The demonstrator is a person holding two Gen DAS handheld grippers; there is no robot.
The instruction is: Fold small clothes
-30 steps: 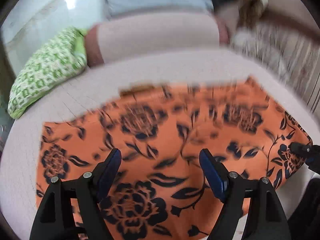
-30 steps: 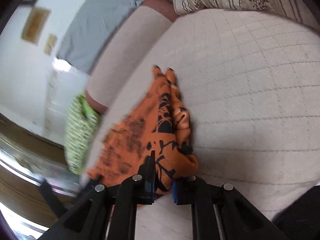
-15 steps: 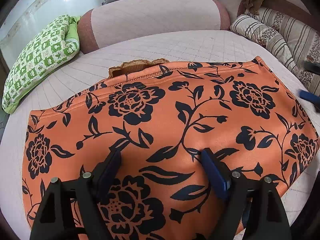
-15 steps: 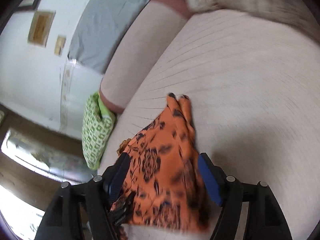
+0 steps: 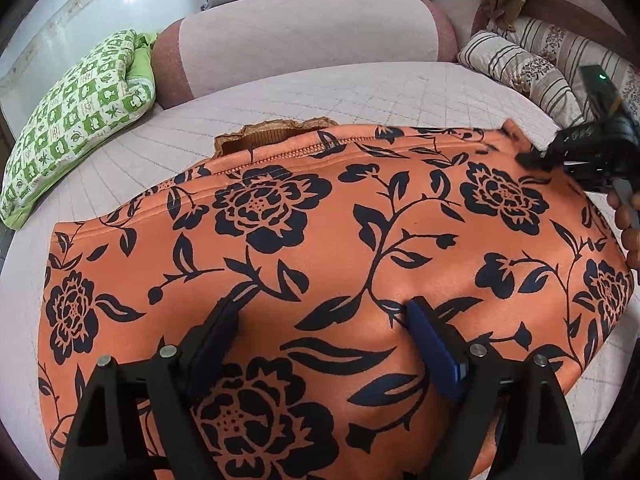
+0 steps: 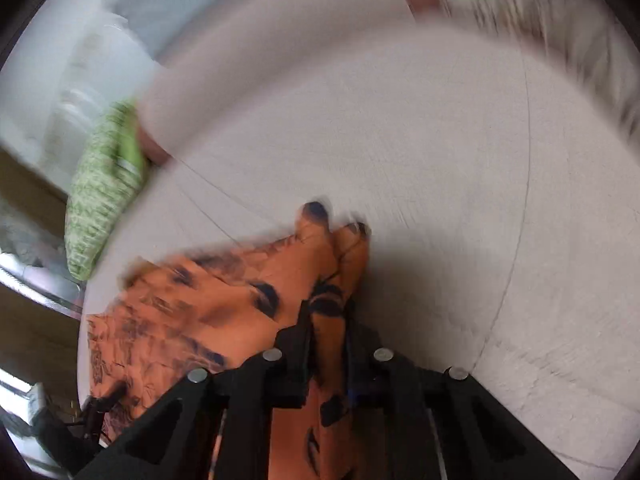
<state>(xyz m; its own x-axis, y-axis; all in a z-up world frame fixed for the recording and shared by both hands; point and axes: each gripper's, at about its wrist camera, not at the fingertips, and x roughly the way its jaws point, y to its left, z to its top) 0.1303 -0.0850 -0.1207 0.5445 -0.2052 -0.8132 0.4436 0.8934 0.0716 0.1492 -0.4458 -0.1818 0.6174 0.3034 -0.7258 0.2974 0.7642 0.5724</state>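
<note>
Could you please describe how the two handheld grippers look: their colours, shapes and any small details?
The left gripper has black angular plastic arms with triangular cut-outs, round silver screw heads, and flat dark blue pads on the two fingers. The right gripper has the same black frame and silver screws; in the left wrist view its black body carries a small green light. No sleeve is visible.

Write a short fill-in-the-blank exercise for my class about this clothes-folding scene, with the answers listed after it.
1. The garment is orange with a black ____ print.
2. The right gripper is shut on the garment's ____.
3. The left gripper hovers over the garment with its jaws ____.
4. The pillow beside the bed is white and ____.

Answers: floral; corner; open; green
</note>
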